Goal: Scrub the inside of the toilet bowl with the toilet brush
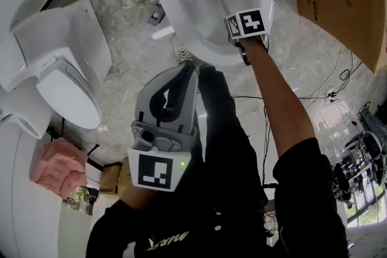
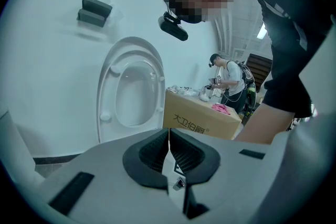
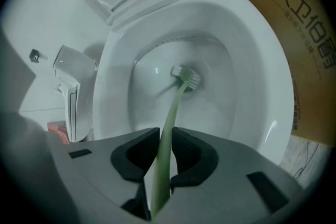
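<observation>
Evidently my right gripper is clamped on the thin handle of the toilet brush, whose bristles sit at the bottom of the toilet bowl (light, springy, slippery, I judge), while my left gripper is pinched together, empty.

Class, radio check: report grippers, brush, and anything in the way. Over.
Right gripper shut on toilet brush handle. Brush head down in toilet bowl, near the bottom. Left gripper shut, empty, away from the bowl. Nothing blocking the bowl.
</observation>
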Tool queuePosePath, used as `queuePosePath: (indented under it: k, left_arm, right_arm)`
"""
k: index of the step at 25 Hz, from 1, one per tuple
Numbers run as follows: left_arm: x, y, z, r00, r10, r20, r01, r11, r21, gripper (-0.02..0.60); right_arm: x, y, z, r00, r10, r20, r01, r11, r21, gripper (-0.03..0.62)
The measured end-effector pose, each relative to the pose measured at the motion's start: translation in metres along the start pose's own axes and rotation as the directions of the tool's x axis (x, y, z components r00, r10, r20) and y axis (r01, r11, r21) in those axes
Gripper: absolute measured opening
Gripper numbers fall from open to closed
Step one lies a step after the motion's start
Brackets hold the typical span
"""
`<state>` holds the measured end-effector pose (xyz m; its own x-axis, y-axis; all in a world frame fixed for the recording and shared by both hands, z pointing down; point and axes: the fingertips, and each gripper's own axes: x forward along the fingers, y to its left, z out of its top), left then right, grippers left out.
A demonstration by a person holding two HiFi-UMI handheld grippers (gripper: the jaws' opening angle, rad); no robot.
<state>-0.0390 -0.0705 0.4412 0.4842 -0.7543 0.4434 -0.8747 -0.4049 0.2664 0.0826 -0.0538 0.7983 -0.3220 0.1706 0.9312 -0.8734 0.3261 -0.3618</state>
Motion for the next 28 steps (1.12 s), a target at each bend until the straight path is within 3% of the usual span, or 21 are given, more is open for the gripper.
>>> queuePosePath:
  k: [10,21,28]
  left_arm:
    - [0.000,-0.002,0.001,1.000,-0.003,-0.002,0.003,1.000,0.005,0.032]
    - [0.001,-0.005,0.004,1.000,-0.011,0.004,0.011,1.000,0.003,0.032]
    - [0.001,-0.001,0.000,1.000,-0.007,-0.003,0.007,1.000,-0.002,0.032]
  right_arm:
    - [0.003,0.003,-0.027,0.999,0.036,-0.033,-0.029,0.980,0.199,0.083]
    - [0.010,0.017,-0.065,0.989,0.076,-0.126,-0.048,0.975,0.216,0.080]
    - [0.016,0.031,-0.066,0.985,0.136,-0.103,-0.112,0.971,0.212,0.081]
